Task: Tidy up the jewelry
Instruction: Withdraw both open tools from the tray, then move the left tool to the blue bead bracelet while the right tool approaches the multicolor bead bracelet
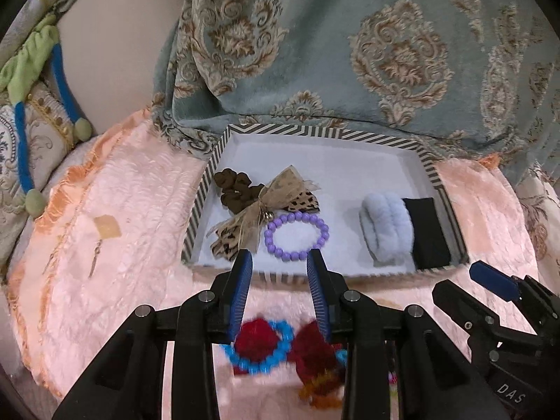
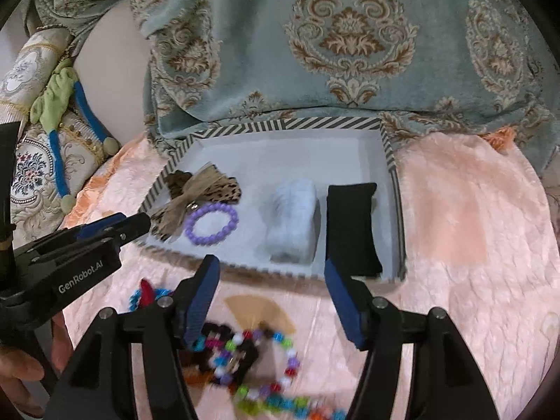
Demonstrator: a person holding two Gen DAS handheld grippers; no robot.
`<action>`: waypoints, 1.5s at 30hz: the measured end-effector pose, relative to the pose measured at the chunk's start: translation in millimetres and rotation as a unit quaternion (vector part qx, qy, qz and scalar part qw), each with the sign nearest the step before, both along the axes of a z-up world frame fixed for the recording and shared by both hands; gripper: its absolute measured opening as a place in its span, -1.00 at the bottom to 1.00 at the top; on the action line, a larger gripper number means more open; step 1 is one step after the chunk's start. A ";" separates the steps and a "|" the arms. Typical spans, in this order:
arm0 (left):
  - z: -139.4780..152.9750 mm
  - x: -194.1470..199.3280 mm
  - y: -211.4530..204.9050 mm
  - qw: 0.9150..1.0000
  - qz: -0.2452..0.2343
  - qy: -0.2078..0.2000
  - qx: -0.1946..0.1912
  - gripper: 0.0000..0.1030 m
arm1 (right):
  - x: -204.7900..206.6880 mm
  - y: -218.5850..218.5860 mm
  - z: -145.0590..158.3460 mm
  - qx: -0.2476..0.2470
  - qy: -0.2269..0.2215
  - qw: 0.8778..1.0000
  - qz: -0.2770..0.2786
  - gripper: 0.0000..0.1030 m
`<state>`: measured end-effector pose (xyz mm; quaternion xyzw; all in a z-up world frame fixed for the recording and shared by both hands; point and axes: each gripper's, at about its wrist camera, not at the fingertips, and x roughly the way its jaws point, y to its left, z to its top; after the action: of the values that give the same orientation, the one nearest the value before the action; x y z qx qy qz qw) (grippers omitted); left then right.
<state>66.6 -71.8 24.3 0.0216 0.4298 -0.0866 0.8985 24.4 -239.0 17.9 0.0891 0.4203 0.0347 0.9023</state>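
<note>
Your left gripper [image 1: 280, 259] hangs at lower centre with its blue fingers partly apart and nothing between them, just below the purple bead bracelet [image 1: 296, 236] lying in the striped-rim white tray [image 1: 325, 129]. Your right gripper [image 2: 271, 280] stands wide open and empty over the pink plush cloth [image 2: 455, 231]. A blurred multicoloured bead necklace [image 2: 266, 378] lies beneath it at bottom centre.

"GenRobot.AI" on left gripper [image 2: 138, 225], "DAS" on right gripper [image 1: 497, 285]

light: soft, even, indoor | shadows: faint | blur: motion smear on near foreground | edges: fisheye bending, dark corners
</note>
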 end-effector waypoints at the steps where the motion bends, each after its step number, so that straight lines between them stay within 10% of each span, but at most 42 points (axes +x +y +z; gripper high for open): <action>1: 2.0 -7.3 1.0 1.000 0.001 -0.003 0.000 -0.70 | -7.7 1.0 3.3 -0.004 -0.004 1.000 -0.001 0.33; 23: 6.1 -90.2 11.6 1.000 -0.004 -0.013 0.012 -0.70 | -95.4 8.5 17.4 -0.022 -0.016 1.000 -0.002 0.38; 45: -51.4 -78.0 60.5 0.991 0.005 0.103 -0.083 -0.63 | -92.0 -28.0 -42.6 -0.012 0.053 0.998 -0.019 0.38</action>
<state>-11.4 -11.3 -27.2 -0.0641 0.5113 -0.1195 0.8486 -67.6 -267.0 -24.7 0.0878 0.4658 0.0079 0.8805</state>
